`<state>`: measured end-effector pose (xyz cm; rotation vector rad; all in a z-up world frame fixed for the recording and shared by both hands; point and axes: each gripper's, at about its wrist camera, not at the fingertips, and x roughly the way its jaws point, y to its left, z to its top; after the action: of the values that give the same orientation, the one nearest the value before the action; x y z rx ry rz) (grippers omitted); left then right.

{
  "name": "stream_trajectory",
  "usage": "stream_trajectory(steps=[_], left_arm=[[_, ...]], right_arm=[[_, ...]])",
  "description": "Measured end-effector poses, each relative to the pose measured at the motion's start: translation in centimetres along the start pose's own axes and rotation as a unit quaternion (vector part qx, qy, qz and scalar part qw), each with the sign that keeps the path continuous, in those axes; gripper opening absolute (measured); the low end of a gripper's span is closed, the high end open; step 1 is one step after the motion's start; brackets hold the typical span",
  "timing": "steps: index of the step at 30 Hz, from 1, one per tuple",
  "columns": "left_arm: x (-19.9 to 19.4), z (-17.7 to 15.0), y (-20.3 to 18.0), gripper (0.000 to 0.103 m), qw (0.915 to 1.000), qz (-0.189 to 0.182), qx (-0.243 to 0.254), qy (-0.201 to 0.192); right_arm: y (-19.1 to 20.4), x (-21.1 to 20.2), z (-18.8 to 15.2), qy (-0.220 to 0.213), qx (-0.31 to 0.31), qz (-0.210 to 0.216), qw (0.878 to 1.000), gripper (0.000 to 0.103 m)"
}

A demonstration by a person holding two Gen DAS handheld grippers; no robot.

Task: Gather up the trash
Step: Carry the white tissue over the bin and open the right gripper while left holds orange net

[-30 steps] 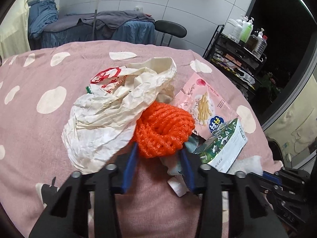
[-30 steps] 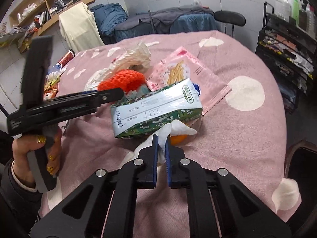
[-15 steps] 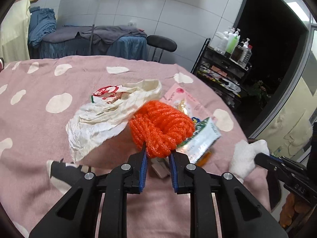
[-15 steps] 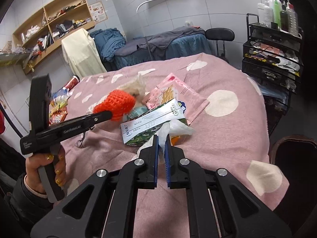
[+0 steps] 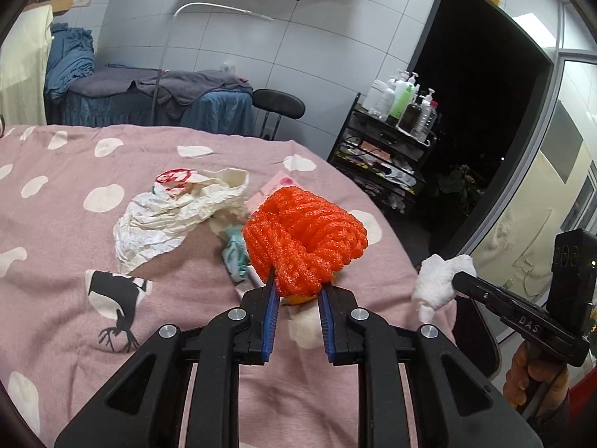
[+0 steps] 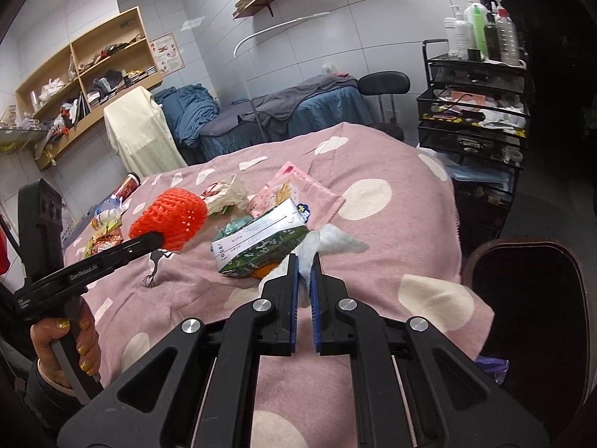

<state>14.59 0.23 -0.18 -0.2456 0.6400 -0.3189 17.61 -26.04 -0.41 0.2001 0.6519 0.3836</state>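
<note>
Place: a massage or beauty treatment room
Walls: white tiles throughout
Couch: a treatment bed [image 6: 298, 108] draped in blue and grey covers
Trolley: a black cart [image 6: 474, 112] topped with pump bottles [image 6: 481, 26]
Storage: wooden shelves [image 6: 86, 74] crowded with supplies
Seating: a black stool [image 5: 278, 102] beside the bed

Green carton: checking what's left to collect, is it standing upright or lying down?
Lying down. The green carton rests on its long side on the pink bedspread, its printed side panel facing up.
</note>
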Motion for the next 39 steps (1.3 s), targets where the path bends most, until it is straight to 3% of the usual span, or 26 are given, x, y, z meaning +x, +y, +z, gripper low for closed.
stream_trajectory(steps=[11,21,29,39], left_arm=[[0.7,-1.2,-5.5,0.020,0.9981,-0.046,0.040,0.003],[2.3,-2.4,-10.8,0.020,0.9925,-0.089,0.082,0.020],[4.0,-3.4,-13.8,0.020,0.9872,-0.114,0.102,0.045],[5.8,-4.2,-16.8,0.020,0.9799,-0.135,0.129,0.070]], right_arm=[[-4.3,-3.6,-1.1,-0.039,0.045,-0.052,0.997,0.007],[-9.6,-6.3,-2.4,-0.054,0.095,-0.133,0.985,0.007],[-14.0,-6.3,-4.7,-0.029,0.129,-0.196,0.972,0.007],[-18.2,-4.1,-7.7,0.028,0.159,-0.244,0.956,0.007]])
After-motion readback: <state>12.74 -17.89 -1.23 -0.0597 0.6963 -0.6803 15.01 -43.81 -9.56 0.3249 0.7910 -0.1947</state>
